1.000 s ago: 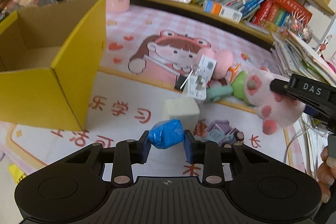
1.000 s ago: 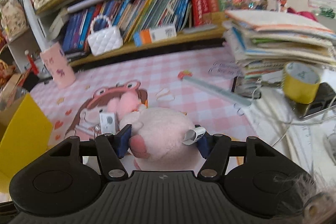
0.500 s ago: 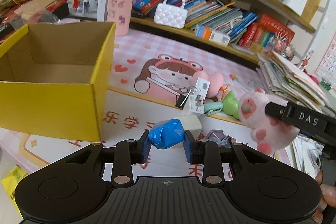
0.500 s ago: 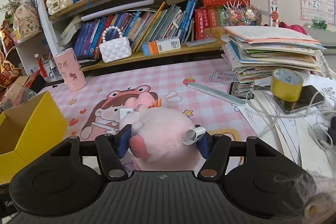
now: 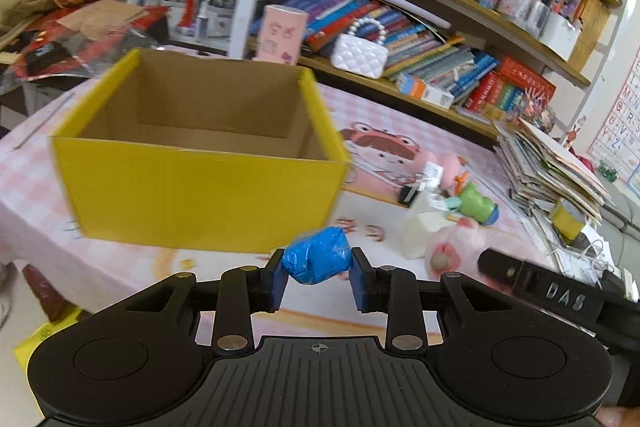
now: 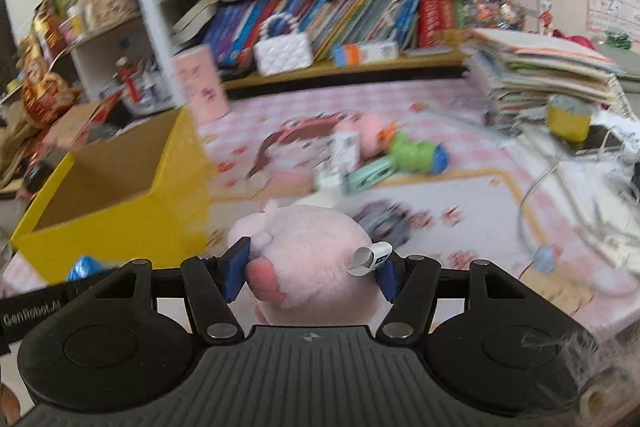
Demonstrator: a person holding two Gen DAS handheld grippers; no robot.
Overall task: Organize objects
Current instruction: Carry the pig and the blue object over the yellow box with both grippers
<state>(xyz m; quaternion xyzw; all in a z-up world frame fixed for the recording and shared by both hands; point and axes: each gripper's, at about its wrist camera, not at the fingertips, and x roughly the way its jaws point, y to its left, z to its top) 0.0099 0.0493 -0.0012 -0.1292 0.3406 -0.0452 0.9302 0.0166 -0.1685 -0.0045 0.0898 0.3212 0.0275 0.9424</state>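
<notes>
My left gripper (image 5: 318,277) is shut on a crumpled blue wrapped lump (image 5: 318,261), held in the air in front of the open yellow cardboard box (image 5: 200,183). The box looks empty inside. My right gripper (image 6: 310,273) is shut on a pink plush toy (image 6: 308,255), with a white tag by its right finger, to the right of the box (image 6: 120,203). The plush (image 5: 448,251) and the right gripper's black arm also show in the left wrist view. The blue lump (image 6: 82,267) shows at lower left of the right wrist view.
On the pink cartoon mat (image 5: 404,131) lie a white block (image 5: 420,227), a green and blue toy (image 5: 476,203), a mint item (image 6: 370,177) and tagged clips. A pink cup (image 5: 282,35), white purse (image 5: 360,53), bookshelves and a stack of papers (image 5: 548,163) border the mat. Yellow tape roll (image 6: 568,117) sits right.
Both grippers rose and swung left toward the yellow box, each keeping its load. The box now sits centred in the left wrist view, and the loose toys lie farther off to the right.
</notes>
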